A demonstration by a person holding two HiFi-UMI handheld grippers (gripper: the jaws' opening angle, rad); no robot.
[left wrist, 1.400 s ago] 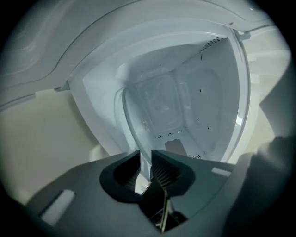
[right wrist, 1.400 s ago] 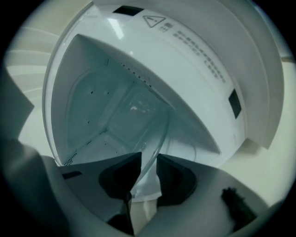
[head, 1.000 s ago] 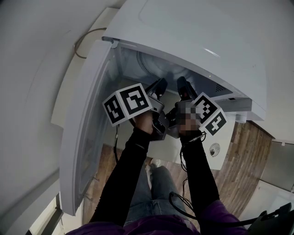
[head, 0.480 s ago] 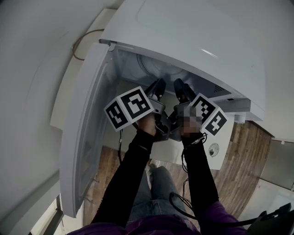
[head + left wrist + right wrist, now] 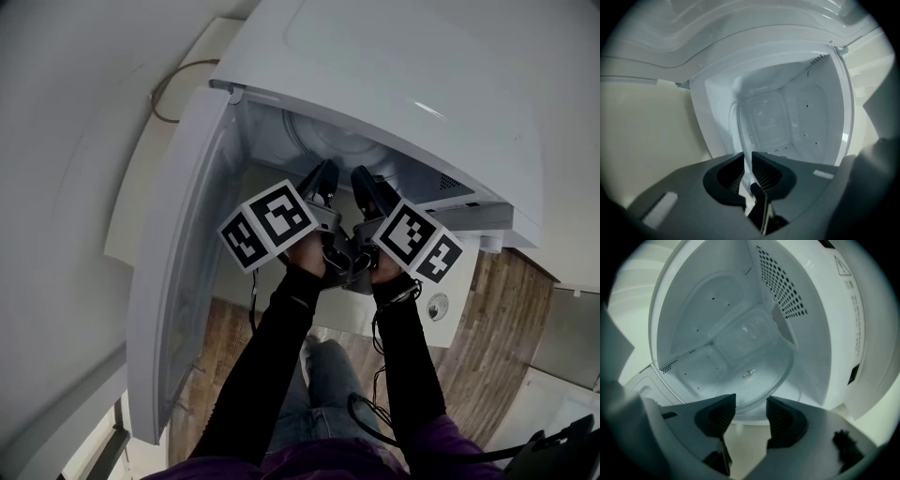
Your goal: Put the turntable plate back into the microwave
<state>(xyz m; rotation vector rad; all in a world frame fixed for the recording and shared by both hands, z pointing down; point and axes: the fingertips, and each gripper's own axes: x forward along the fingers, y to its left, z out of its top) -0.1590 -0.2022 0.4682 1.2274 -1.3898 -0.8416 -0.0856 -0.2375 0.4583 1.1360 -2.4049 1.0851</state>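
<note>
The clear glass turntable plate (image 5: pixel 757 380) lies low inside the open white microwave (image 5: pixel 394 84). In the left gripper view its rim (image 5: pixel 739 126) shows edge-on and runs between the jaws. My left gripper (image 5: pixel 747 157) is shut on that rim at the front of the cavity. The jaws of my right gripper (image 5: pixel 751 401) are opening and stand wide apart. The plate's near rim lies just past their tips and the pads do not touch it. In the head view the left gripper (image 5: pixel 323 173) and the right gripper (image 5: pixel 359 178) reach side by side into the oven's mouth.
The microwave door (image 5: pixel 178 272) hangs open to the left of my arms. The cavity has a perforated right wall (image 5: pixel 783 287) and a small drive hub (image 5: pixel 748 374) under the plate. A cable (image 5: pixel 169 89) runs behind the oven, and there is wood flooring (image 5: pixel 497 328) below.
My right gripper has rolled, so its marker cube now faces the camera more squarely, and it has shifted slightly left. The left gripper has barely moved.
</note>
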